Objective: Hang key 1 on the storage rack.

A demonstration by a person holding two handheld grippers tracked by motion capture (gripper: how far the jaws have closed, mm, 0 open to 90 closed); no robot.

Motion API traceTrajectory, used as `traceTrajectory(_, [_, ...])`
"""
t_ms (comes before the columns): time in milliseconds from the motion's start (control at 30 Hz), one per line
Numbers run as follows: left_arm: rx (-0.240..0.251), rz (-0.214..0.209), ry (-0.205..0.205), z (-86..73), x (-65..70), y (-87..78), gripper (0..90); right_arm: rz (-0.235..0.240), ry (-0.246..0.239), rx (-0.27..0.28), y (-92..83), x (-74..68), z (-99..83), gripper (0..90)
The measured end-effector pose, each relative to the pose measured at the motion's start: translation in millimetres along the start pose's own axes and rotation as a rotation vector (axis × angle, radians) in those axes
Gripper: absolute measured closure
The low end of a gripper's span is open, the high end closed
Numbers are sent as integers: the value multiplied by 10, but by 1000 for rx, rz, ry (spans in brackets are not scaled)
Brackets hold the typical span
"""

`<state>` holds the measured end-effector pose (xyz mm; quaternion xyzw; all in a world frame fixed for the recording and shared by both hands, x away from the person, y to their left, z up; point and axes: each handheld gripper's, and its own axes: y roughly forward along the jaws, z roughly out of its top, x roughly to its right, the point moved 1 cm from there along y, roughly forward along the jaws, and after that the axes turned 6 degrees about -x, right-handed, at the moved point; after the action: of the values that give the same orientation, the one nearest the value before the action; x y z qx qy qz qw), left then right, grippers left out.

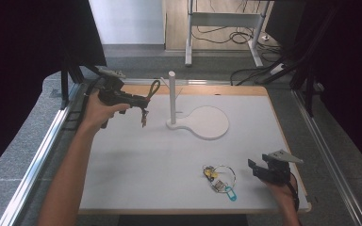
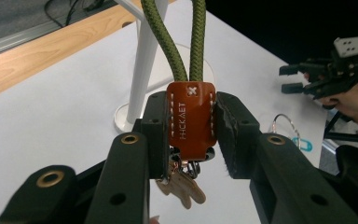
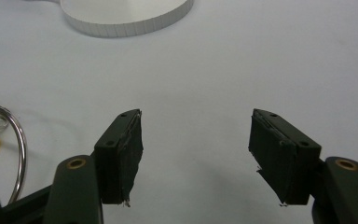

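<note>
My left gripper [image 2: 191, 135] is shut on the brown leather tab [image 2: 191, 114] of a keychain with a green cord loop [image 2: 182, 42]; small keys hang below the tab. In the high view this gripper [image 1: 141, 101] holds the keychain [image 1: 152, 89] in the air just left of the white post [image 1: 172, 96]. The post stands upright on a white stand with a round base [image 1: 209, 123]. My right gripper [image 1: 254, 169] hovers open over the table's near right, with nothing between its fingers [image 3: 123, 154]. A second key ring [image 1: 219, 178] with yellow and blue tags lies just left of it.
The white mat [image 1: 136, 165] covers most of the wooden tabletop. Metal rails [image 1: 42, 155] run along both sides of the table. The ring of the second key bunch [image 3: 16, 140] lies beside my right gripper's left jaw.
</note>
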<state>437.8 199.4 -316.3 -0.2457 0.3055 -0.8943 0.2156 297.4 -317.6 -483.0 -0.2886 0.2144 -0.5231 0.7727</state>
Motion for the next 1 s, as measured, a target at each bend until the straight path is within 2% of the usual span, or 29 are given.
traceTrajectory(433, [6, -4, -21, 140, -109, 30, 669, 1, 5, 3, -14, 14, -7, 350])
traceTrajectory(633, [7, -21, -45, 157, -213, 70, 669, -1, 9, 3, -17, 29, -10, 350])
traceTrajectory(1000, [12, -40, -71, 172, -299, 145, 669, -7, 12, 5, -17, 38, -11, 351])
